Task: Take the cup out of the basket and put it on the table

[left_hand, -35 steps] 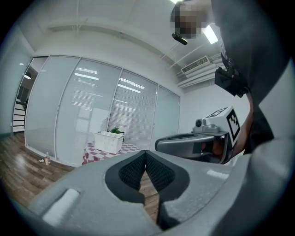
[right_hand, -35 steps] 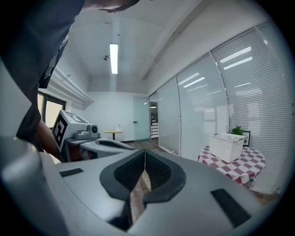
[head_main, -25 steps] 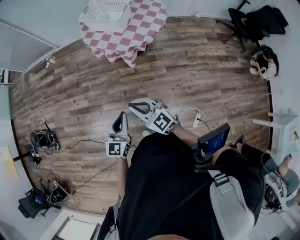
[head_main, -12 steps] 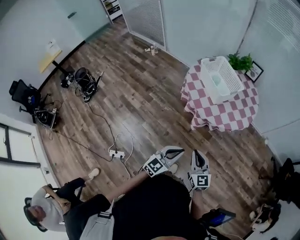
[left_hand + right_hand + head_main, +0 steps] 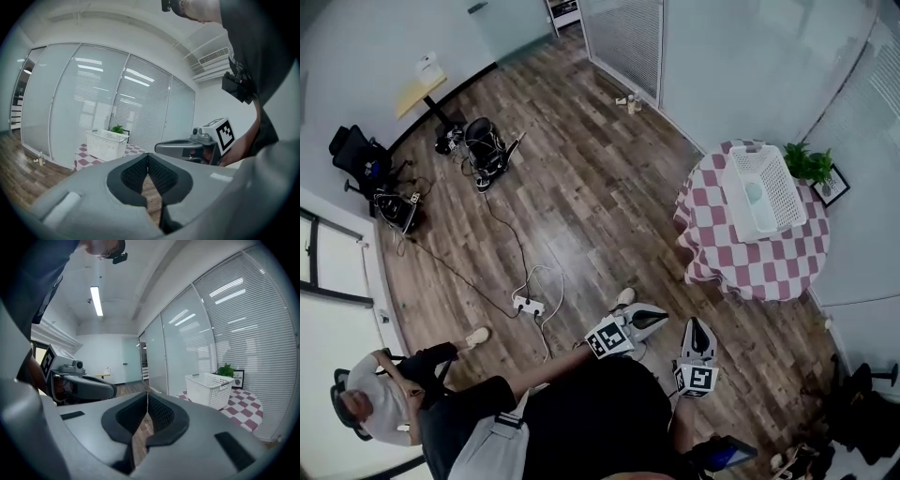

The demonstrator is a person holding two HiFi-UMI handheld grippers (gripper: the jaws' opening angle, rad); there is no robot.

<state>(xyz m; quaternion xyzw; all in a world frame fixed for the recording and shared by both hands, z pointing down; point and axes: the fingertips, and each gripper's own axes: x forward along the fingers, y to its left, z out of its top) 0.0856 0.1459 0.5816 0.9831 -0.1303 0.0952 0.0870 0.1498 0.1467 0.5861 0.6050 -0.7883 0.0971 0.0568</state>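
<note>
Jaws together, cup (image 5: 754, 194) in basket (image 5: 734, 190), on table (image 5: 742, 269)

Checked table (image 5: 750, 267) and basket (image 5: 734, 192) now seemingly somewhat nearer.

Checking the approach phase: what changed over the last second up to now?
The head view has swung round: the checkered table with the basket went from top left to the right side. The left gripper and right gripper stay shut and empty, side by side. The cup is still in the basket.
</note>
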